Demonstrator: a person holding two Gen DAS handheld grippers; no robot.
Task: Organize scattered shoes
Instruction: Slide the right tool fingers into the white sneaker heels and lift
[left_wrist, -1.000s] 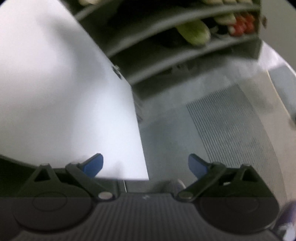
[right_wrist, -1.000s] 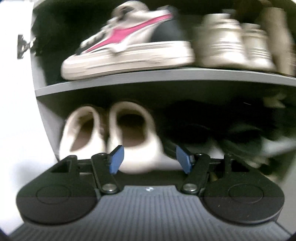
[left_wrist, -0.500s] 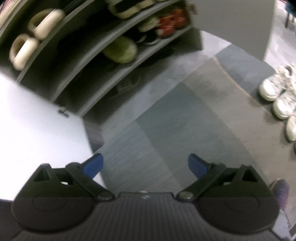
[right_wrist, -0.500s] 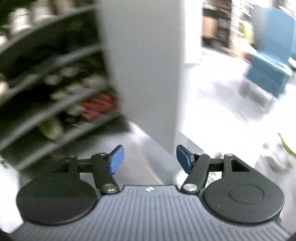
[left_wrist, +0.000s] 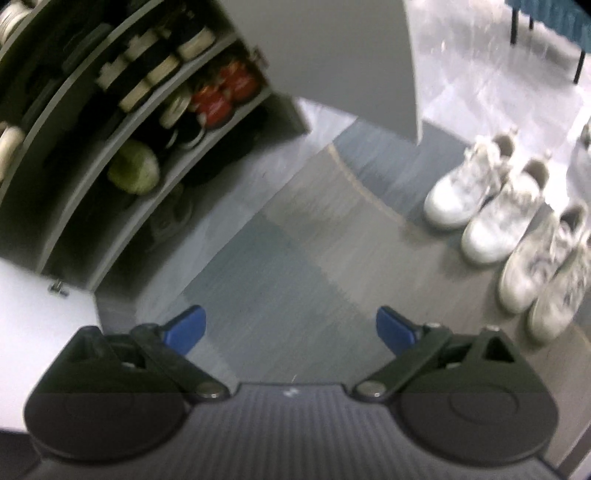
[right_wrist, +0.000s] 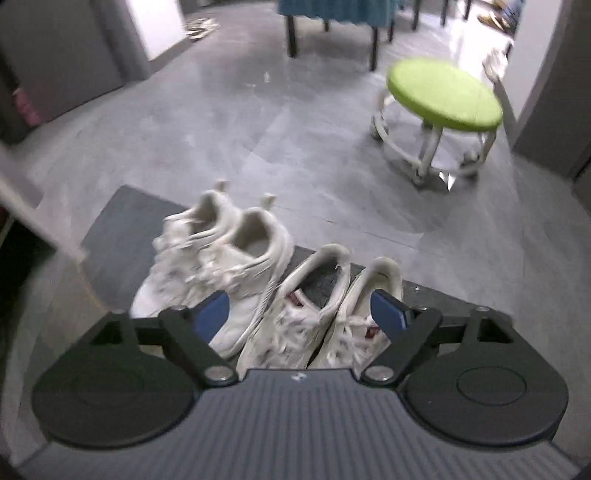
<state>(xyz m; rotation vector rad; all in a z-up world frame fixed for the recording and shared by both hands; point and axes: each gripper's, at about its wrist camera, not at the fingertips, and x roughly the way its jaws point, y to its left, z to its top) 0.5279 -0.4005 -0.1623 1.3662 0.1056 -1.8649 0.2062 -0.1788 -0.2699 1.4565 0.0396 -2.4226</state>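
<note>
Two pairs of white sneakers stand side by side on a dark floor mat (right_wrist: 110, 229). In the right wrist view the left pair (right_wrist: 221, 258) is plain white. The right pair (right_wrist: 317, 306) has dark insoles and red tongue labels. My right gripper (right_wrist: 300, 315) hovers above the right pair, pointing steeply down, and its jaws are opening with nothing pressed between the pads. In the left wrist view the same sneakers (left_wrist: 506, 218) lie at the right edge. My left gripper (left_wrist: 290, 326) is open and empty over the bare mat (left_wrist: 295, 258). The shoe rack (left_wrist: 122, 122) stands at the upper left.
The rack's shelves hold several shoes, among them a red pair (left_wrist: 221, 92) and a green one (left_wrist: 135, 171). A grey cabinet panel (left_wrist: 332, 48) rises beside the rack. A green-topped wheeled stool (right_wrist: 443, 92) and a blue chair (right_wrist: 332, 11) stand on the grey floor beyond the sneakers.
Both views swung away from the shoe rack and down to the floor, and the white sneakers came into sight. The right gripper's jaws stand wider than before.
</note>
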